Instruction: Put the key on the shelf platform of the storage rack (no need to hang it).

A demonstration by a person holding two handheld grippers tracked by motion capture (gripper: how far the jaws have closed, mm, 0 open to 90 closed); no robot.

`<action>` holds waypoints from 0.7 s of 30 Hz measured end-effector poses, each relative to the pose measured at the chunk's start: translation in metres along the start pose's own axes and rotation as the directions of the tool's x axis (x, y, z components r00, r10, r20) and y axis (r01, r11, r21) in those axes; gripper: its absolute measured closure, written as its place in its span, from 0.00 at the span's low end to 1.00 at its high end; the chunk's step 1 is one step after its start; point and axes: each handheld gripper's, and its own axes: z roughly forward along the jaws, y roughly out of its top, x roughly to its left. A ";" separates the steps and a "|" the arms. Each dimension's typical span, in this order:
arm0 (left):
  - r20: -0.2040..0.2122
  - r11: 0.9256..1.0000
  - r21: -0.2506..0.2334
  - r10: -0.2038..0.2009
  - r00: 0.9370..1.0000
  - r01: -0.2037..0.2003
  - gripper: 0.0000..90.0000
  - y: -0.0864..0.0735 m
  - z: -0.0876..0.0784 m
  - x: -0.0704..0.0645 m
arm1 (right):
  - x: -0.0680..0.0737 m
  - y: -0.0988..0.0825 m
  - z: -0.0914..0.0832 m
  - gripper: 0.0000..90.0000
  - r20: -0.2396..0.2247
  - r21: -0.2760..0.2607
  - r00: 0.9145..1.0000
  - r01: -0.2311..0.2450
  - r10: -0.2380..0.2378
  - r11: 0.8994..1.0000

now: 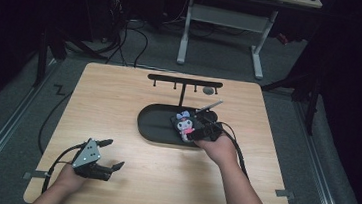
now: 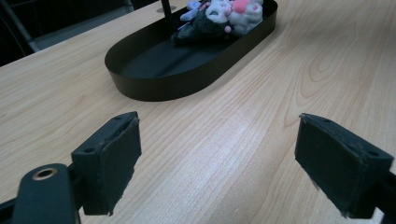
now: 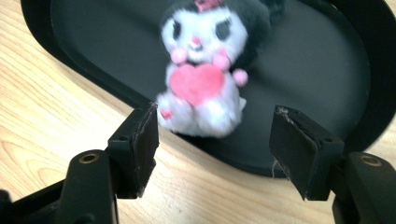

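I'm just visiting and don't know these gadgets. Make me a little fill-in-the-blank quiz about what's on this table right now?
1. The plush toy hugs a pink ____ against its chest.
2. The toy lies in a black oval ____ on the wooden table.
3. The jaws of the right gripper stand ____, one on each side of the toy.
4. The left gripper, near the table's front edge, holds ____.

Missing words: heart; tray; open; nothing
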 end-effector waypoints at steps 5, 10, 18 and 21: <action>0.001 1.000 0.003 0.000 1.000 0.000 0.17 0.000 0.001 0.000 | -0.005 -0.019 -0.003 0.34 0.008 -0.044 1.000 -0.002 0.002 0.999; -0.001 1.000 0.008 0.007 1.000 -0.007 0.17 0.001 0.001 -0.001 | -0.011 -0.041 -0.004 0.33 0.000 -0.096 1.000 -0.008 0.008 0.995; -0.002 1.000 0.014 0.003 1.000 -0.003 0.17 0.001 0.003 0.000 | -0.017 -0.081 -0.007 0.32 -0.011 -0.211 1.000 0.003 -0.006 0.977; -0.001 1.000 0.019 0.003 1.000 -0.003 0.17 0.001 0.003 0.000 | -0.019 -0.098 -0.007 0.32 -0.014 -0.241 1.000 0.003 -0.006 0.971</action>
